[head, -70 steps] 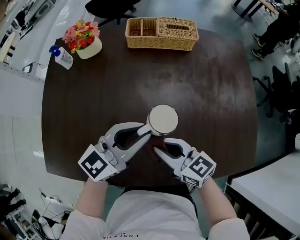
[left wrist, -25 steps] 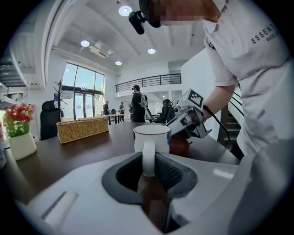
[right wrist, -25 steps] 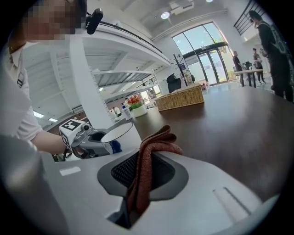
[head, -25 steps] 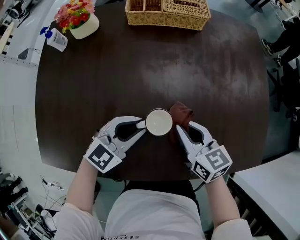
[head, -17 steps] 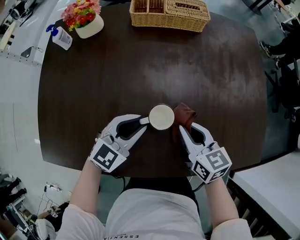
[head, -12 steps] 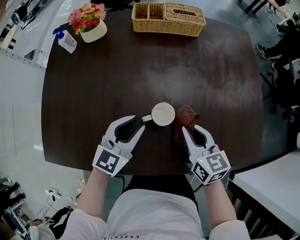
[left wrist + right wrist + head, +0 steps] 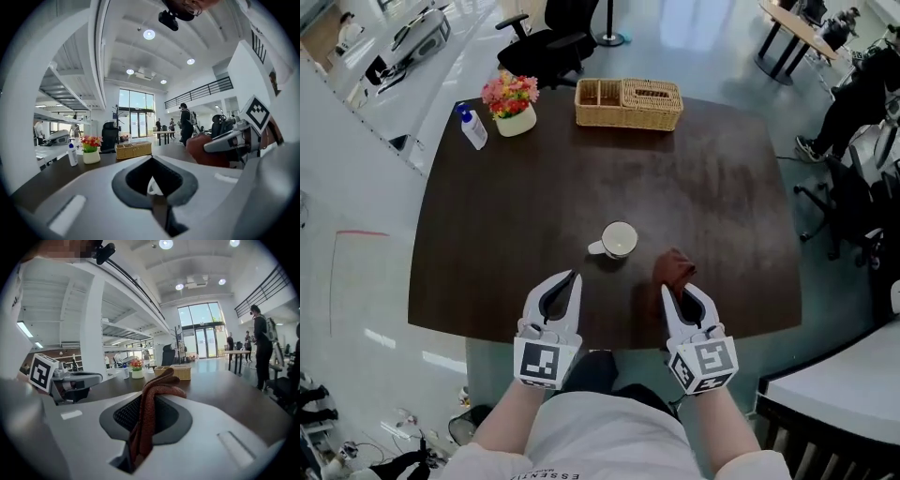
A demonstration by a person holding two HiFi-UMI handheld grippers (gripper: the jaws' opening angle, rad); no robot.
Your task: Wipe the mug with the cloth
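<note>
A white mug (image 7: 619, 240) stands upright on the dark table (image 7: 722, 187), its handle toward the lower left, with nothing touching it. My left gripper (image 7: 572, 277) sits just short of it near the table's front edge, jaws shut and empty; in the left gripper view the mug (image 7: 152, 186) shows through the gap behind the shut jaw tips of that gripper (image 7: 151, 158). My right gripper (image 7: 671, 290) is shut on a reddish-brown cloth (image 7: 677, 269), to the right of the mug and apart from it. The cloth (image 7: 150, 413) bunches up out of the right gripper (image 7: 154, 392).
A wicker basket (image 7: 628, 103) stands at the table's far edge, with a flower pot (image 7: 514, 105) and a pump bottle (image 7: 472, 127) at the far left. An office chair (image 7: 548, 42) is beyond the table. More chairs and desks stand at the right.
The left gripper has let go of the mug's handle, and both grippers have drawn back toward the person. The cloth has come away from the mug. The head view now takes in more.
</note>
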